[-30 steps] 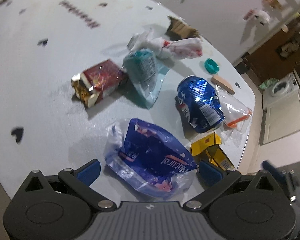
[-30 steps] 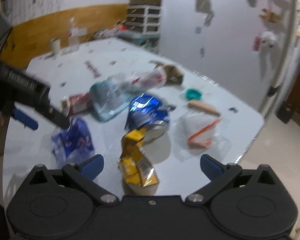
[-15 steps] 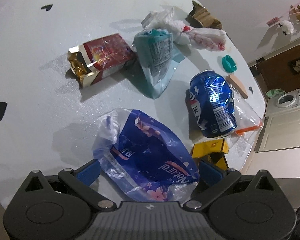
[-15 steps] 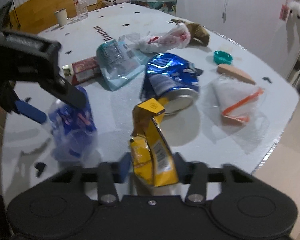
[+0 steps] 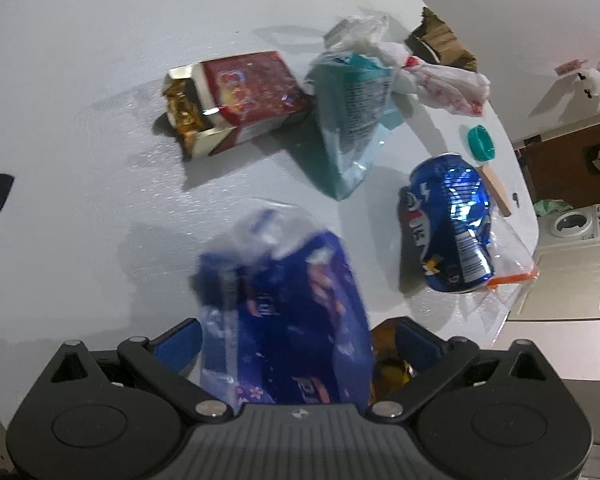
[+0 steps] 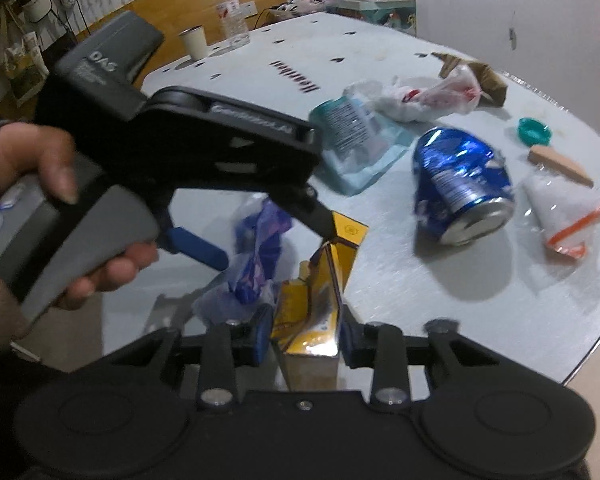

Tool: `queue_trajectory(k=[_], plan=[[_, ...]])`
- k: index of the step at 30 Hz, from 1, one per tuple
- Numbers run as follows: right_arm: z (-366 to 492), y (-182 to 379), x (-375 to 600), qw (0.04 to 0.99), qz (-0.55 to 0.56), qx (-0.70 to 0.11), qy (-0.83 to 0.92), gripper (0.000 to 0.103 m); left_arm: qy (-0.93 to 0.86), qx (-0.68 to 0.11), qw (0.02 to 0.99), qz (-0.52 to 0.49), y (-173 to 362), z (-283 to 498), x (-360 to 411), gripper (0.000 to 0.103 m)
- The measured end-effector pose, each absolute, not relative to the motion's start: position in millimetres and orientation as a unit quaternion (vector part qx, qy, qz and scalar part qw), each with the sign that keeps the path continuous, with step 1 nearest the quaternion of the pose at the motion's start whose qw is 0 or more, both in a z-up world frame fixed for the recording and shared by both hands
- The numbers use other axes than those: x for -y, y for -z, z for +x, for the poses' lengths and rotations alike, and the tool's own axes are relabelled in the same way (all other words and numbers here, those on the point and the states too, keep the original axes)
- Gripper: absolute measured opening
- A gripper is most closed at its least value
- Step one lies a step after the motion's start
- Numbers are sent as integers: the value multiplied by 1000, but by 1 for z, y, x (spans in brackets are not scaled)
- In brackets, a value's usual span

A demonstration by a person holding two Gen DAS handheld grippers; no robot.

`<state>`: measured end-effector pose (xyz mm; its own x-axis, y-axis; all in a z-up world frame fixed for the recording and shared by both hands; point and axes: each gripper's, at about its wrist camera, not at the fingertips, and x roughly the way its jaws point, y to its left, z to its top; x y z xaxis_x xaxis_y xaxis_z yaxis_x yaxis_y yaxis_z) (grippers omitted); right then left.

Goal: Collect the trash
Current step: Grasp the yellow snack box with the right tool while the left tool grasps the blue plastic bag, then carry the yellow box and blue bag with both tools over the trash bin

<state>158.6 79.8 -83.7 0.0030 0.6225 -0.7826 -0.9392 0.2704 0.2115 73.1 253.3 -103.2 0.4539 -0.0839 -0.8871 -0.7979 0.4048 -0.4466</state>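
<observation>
Right hand-held gripper pinches the yellow carton at the near edge of the counter, its jaws narrow on both flat sides, likely so the crumpled box cannot slip. Just left of it, the left hand-held gripper straddles the blue wrapper with jaws wide (pads beside the film, not yet pressing). Farther off wait the dented blue can, teal pouch and red box.
</observation>
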Motion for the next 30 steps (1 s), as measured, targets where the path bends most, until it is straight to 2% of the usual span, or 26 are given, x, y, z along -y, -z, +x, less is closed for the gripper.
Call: queue_trajectory(k=[1,10,16,19,21,22,23,24,30], plan=[[156,85,-79,679,-190,-417,-574,35,-252,-462,701,-481,104,72,-253,92],[153,92,-69,711,-191,-440,-513,34,-235,-492,726,-420,100,68,-247,66],[154,103,-62,719,-192,-472,-472,34,-199,-528,760,-323,96,72,-230,58],[151,105,-59,720,-188,-476,-469,34,-196,-539,771,-277,95,72,-221,42],[150,104,-60,722,-188,-476,-465,33,-187,-537,775,-276,95,69,-221,39],[149,103,-60,724,-190,-475,-463,33,-184,-536,777,-275,95,68,-221,31],[148,102,-59,727,-190,-472,-461,33,-181,-534,779,-274,94,66,-220,18],[147,100,-59,729,-190,-470,-461,33,-180,-531,783,-270,91,65,-219,15],[148,82,-53,757,-170,-445,-447,33,-180,-512,805,-240,73,60,-214,14]])
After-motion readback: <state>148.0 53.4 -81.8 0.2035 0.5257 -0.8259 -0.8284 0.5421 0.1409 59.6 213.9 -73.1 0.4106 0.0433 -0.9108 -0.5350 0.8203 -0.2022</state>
